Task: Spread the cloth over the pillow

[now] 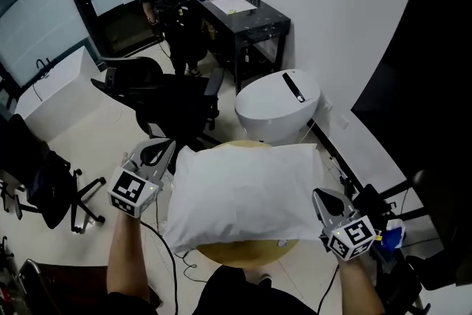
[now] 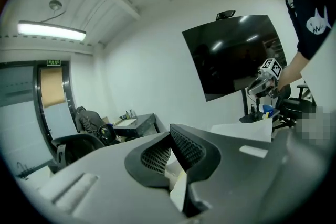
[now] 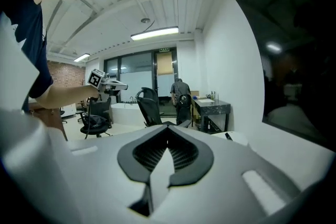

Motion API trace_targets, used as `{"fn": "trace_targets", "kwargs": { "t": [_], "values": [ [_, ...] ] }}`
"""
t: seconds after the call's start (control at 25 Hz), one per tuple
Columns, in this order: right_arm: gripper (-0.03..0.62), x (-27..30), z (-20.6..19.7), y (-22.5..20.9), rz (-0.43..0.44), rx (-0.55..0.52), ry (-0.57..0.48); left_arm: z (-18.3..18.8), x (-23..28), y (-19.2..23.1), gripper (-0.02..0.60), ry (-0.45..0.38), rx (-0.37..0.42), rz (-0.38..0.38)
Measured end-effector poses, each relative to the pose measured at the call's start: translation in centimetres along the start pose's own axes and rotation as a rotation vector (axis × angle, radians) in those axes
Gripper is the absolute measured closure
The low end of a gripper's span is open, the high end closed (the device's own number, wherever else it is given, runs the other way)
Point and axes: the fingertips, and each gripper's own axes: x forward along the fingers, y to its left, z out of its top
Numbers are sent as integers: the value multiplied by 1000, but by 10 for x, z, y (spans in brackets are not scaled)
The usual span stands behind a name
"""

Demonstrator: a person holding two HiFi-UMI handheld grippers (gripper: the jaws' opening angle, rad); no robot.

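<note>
Two claws (image 1: 168, 151) (image 1: 321, 197) pinch one cloth (image 1: 243, 195), seemingly over pillow.

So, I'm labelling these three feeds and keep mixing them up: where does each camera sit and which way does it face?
Head view: on the person's head, facing steeply down at the cloth over the table; shows both forearms, left tool, right tool.
Left gripper view: on the left tool, looking past its jaws, shut on cloth, toward the dark wall panel; shows the right arm.
Right gripper view: on the right tool, jaws shut on cloth, facing the glass doors; shows the left forearm.
Shared: all three show the black desk.
</note>
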Motion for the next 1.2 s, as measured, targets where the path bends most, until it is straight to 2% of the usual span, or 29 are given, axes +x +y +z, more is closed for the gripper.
{"fn": "trace_targets", "kwargs": {
  "t": [0.12,0.2,0.32,0.4,0.48,0.6,0.96,1.2],
  "values": [
    [588,-31,-3,17,45,-42,20,37,-41,-57,580,-90,11,-8],
    [588,-51,-5,29,68,-75,30,51,-66,-94,580,-130,-26,-4],
    [588,-79,-6,48,106,-83,5,53,-98,-143,579,-129,-121,-4],
    [588,-96,-6,58,114,-86,-7,45,-116,-172,578,-113,-151,-6],
    [588,-113,-7,67,116,-82,-7,37,-130,-200,485,-86,-162,-26],
    [588,-134,-8,74,120,-77,-10,32,-148,-235,424,-57,-158,-58],
    [588,-161,-10,89,125,-90,-26,3,-186,-284,396,-1,-171,-66],
    [588,-160,-14,94,128,-82,-25,-2,-191,-288,396,4,-159,-89]
  ]
}}
